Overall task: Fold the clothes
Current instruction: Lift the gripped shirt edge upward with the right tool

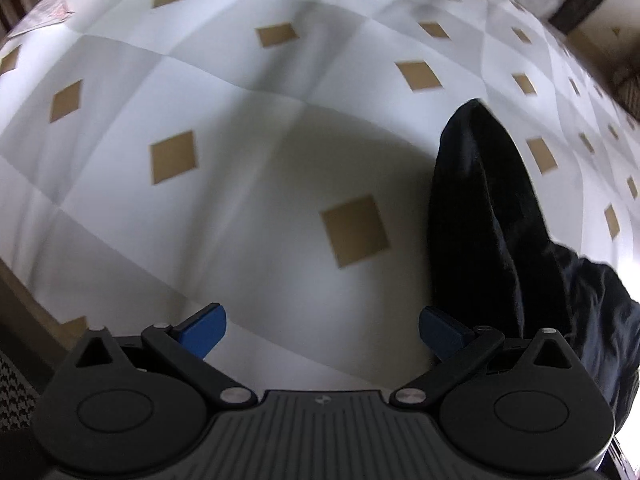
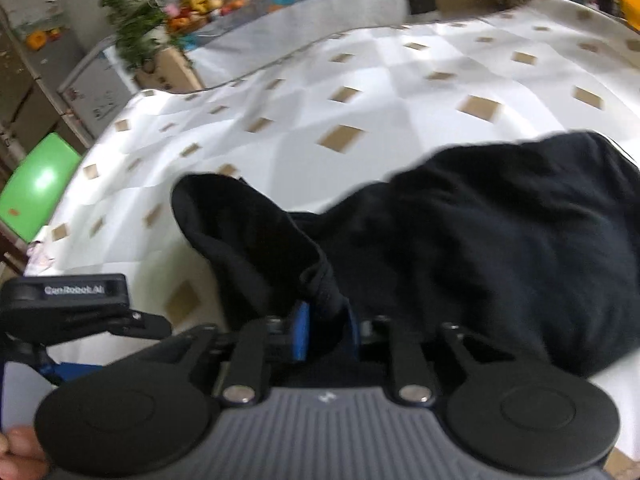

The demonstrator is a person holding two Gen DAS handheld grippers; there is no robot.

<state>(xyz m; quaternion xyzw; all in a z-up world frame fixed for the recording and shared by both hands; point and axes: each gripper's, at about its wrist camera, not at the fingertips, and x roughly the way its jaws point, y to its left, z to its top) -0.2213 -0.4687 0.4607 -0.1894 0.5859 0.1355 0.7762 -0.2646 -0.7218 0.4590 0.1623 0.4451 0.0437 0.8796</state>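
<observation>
The black garment lies bunched on the checked bedcover, a fold pinched in the closed right gripper — the left gripper spread wide, empty — so draw evenly, keeping the cloth flat.

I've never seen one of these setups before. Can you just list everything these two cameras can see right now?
Garment: one, black, bunched on the bed, one end pinched in the right gripper.
Bedcover: one, white and grey checks with tan diamonds, spread under the garment.
Green object: one, bright green, beside the bed's far corner; I cannot tell what it is.
Plants: a leafy green cluster, background past the bed.
Fruit and clutter: several orange and yellow pieces, blurred, on a background ledge.
Left gripper: one, black with blue fingers, open above bare bedcover.
Right gripper: one, black with blue fingers, shut on the garment.
Fingertip: one, at the right wrist view's lower left edge.
</observation>
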